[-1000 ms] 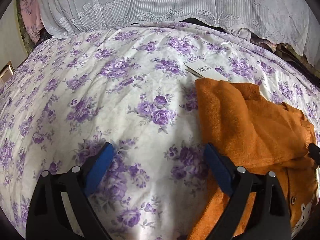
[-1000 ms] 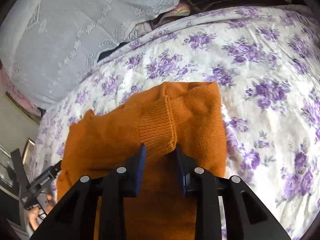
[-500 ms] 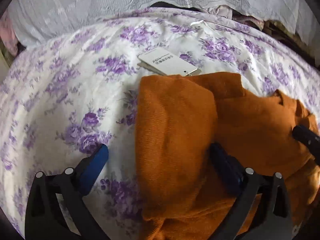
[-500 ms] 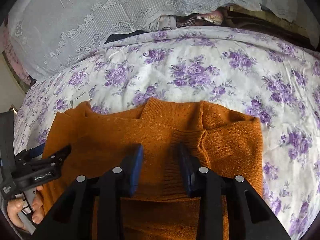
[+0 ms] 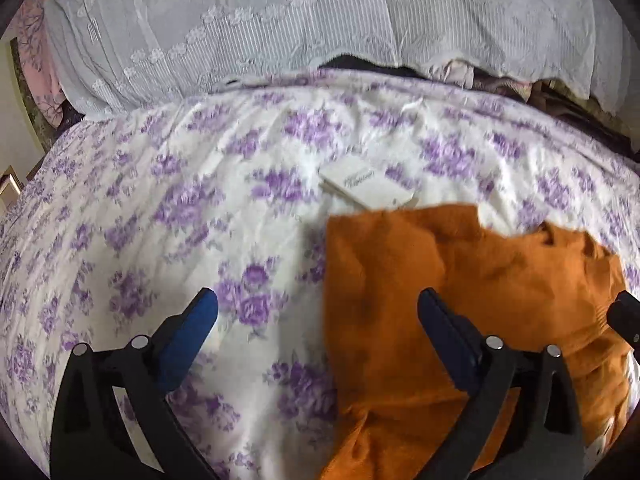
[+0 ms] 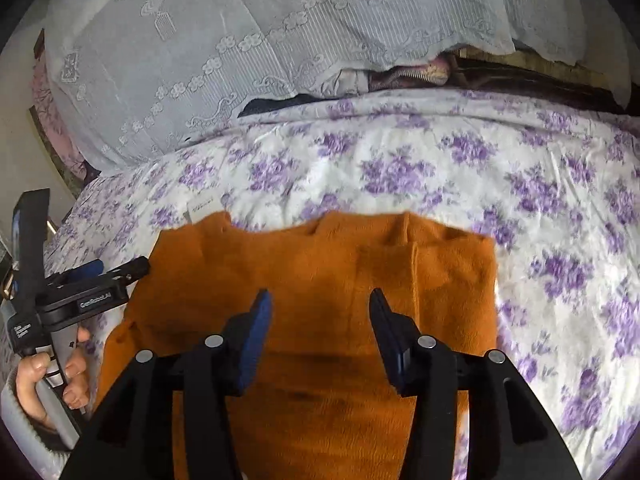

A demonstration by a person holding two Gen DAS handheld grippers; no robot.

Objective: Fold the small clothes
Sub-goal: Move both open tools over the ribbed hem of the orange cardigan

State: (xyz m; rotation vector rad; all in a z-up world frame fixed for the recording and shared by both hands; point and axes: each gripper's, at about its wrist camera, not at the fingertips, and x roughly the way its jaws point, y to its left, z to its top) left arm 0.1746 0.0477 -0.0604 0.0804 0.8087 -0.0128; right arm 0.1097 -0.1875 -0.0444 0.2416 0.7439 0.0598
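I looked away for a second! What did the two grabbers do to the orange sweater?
The right gripper let go of the orange sweater's folded sleeve cuff; its jaws are opening and nothing sits between them. Both grippers pulled back. The left gripper stayed wide open, and the white tag stayed on the flowery bedsheet.

Each hand-held gripper (image 6: pixel 320 312) has black angular arms, silver screw heads and blue pads (image 6: pixel 256 320); the left hand-held gripper (image 5: pixel 316 312) carries white lettering.
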